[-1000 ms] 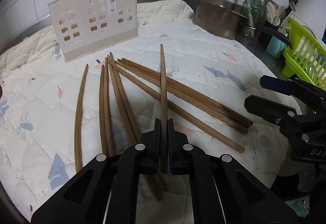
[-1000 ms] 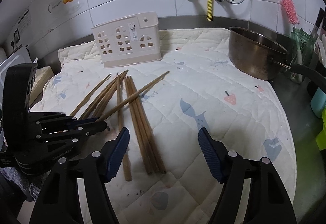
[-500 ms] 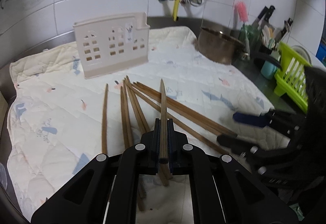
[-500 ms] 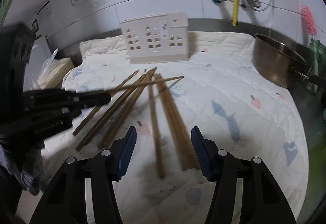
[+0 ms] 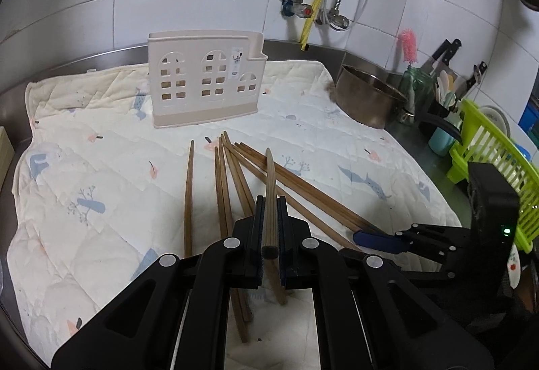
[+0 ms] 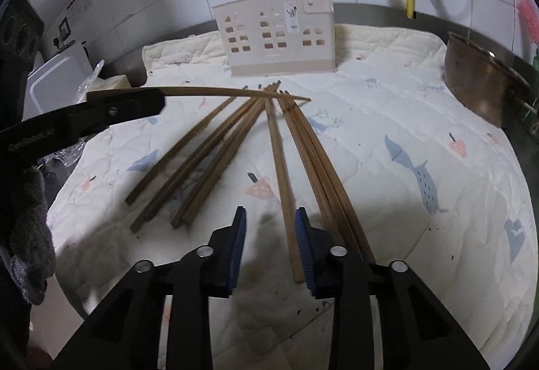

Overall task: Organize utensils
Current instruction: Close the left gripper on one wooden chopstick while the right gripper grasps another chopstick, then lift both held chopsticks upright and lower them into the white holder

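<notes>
- One long, slim brown wooden chopstick (image 5: 269, 198) is lifted clear of the quilt, its thick butt end pinched, its tapered tip pointing toward the holder; from the right wrist view it (image 6: 235, 93) crosses above the tips of the others.
- The remaining brown wooden chopsticks (image 6: 256, 147) lie flat on the quilted mat, fanned out, tips gathered near the holder and butt ends spread toward the camera; several overlap, and one lies alone between two clusters.
- The beige plastic utensil holder (image 5: 205, 80), house-shaped with window cut-outs, stands upright at the mat's far side, just beyond the tips.
</notes>
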{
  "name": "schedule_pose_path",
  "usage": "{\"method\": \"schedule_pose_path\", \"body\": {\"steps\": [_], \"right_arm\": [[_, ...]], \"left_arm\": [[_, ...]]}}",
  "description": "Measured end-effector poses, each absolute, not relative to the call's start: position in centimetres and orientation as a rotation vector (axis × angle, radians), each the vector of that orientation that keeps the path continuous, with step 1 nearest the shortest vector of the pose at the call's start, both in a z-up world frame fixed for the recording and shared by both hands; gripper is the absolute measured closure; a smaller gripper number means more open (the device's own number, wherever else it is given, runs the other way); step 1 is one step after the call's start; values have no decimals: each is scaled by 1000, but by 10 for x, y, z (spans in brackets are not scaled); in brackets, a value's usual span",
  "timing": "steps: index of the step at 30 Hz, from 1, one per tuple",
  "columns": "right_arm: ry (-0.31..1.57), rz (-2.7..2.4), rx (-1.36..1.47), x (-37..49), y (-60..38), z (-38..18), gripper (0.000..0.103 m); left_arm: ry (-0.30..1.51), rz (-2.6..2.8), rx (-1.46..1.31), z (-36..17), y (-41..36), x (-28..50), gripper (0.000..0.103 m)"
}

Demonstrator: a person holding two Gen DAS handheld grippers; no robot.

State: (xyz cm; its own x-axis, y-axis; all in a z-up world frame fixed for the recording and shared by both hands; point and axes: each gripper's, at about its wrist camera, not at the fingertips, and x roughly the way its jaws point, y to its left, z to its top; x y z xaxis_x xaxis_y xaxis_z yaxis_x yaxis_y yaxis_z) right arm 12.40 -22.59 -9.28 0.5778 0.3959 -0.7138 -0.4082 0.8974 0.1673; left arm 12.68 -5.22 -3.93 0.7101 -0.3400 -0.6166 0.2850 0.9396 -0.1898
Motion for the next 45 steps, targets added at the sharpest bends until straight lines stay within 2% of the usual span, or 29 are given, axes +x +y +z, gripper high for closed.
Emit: {"method": "schedule_pose_path", "body": {"steps": [12, 29, 45], "right_arm": [[851, 435, -20, 131, -231, -105, 95], [839, 437, -25, 132, -228, -100, 96], [660, 438, -44, 123, -231, -33, 96]], "left_arm": [[700, -344, -162, -42, -43, 130, 97], [693, -347, -225, -44, -35, 134, 97], [656, -322, -250, -36, -23, 130, 97]]}}
